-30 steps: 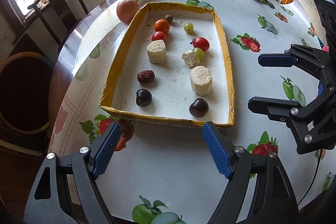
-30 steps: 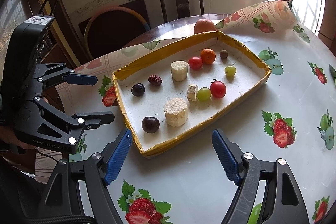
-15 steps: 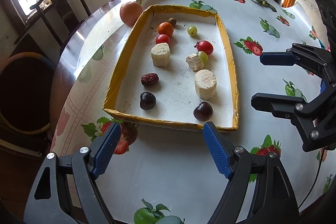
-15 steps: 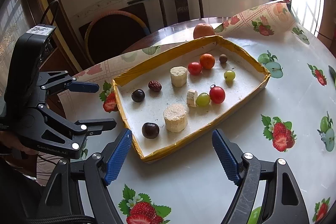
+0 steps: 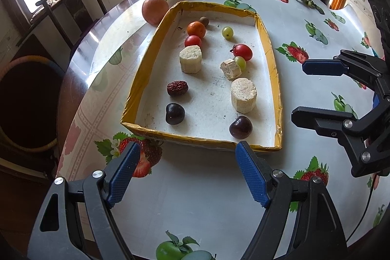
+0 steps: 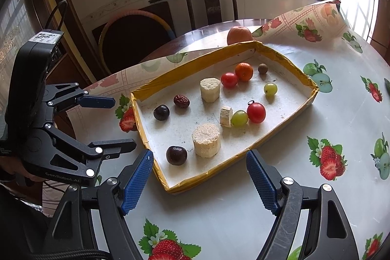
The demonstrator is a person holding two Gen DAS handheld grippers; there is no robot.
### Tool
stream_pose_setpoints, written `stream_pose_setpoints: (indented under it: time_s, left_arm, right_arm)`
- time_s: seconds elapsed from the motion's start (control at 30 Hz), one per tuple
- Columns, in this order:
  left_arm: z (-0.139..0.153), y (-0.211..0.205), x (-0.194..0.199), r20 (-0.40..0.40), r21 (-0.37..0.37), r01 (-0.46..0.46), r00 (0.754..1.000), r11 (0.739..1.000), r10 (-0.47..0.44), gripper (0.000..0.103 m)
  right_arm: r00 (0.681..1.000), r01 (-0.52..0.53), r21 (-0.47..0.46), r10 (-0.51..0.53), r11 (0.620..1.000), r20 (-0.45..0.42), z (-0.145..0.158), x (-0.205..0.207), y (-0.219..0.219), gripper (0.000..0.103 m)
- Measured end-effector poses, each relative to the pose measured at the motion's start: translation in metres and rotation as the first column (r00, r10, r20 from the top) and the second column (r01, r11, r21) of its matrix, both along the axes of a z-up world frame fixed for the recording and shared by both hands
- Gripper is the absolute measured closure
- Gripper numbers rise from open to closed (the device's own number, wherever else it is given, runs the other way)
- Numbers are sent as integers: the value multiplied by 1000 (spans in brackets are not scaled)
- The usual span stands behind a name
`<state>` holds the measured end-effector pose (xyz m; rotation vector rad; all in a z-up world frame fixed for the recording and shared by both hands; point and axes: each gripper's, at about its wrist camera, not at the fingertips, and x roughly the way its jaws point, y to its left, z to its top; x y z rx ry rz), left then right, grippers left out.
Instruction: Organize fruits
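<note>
On the round table with its shiny fruit-print cloth (image 5: 199, 199) sits your shallow cardboard tray with yellow taped walls (image 5: 275, 79), and almost all the fruit is inside it.

From the left wrist camera, one line runs up the 9 o'clock side of the tray: a dark round cherry (image 5: 175, 114) nearest you, then a wrinkly red date (image 5: 177, 88), a pale banana chunk (image 5: 190, 58), a small red tomato (image 5: 193, 41), a little orange mandarin (image 5: 196, 29) and a tiny brown round fruit (image 5: 204, 21) at the far end. On the 3 o'clock side are a second dark cherry (image 5: 240, 127), a fat banana chunk (image 5: 243, 95), a small banana piece (image 5: 228, 69), a green grape (image 5: 240, 62) touching it, a red tomato with a stem (image 5: 242, 52) and another green grape (image 5: 227, 32) by itself.

A big orange-pink round fruit (image 5: 155, 7) sits outside, touching the far 11 o'clock corner.

Your left gripper (image 5: 186, 167) is spread wide and holds nothing. It hangs just in front of the near wall. Your right gripper (image 6: 199, 171) is spread wide too, also empty, and points at the near corner by the cherry. Both hang low and near, so you can reach in fast.

The fruit looks half in rows. That could mean sorting is going on, or it could be nearly done. I can't tell which.
</note>
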<state>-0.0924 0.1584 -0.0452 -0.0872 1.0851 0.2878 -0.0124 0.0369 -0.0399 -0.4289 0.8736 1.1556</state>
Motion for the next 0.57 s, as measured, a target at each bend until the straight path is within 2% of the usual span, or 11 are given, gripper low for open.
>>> stream_pose_setpoints:
  time_s: [0.57]
  left_arm:
    - [3, 0, 4, -3, 8, 0, 1000, 1000, 0, 22]
  right_arm:
    - [1000, 7, -2, -7, 1000, -15, -3, 3, -1, 23]
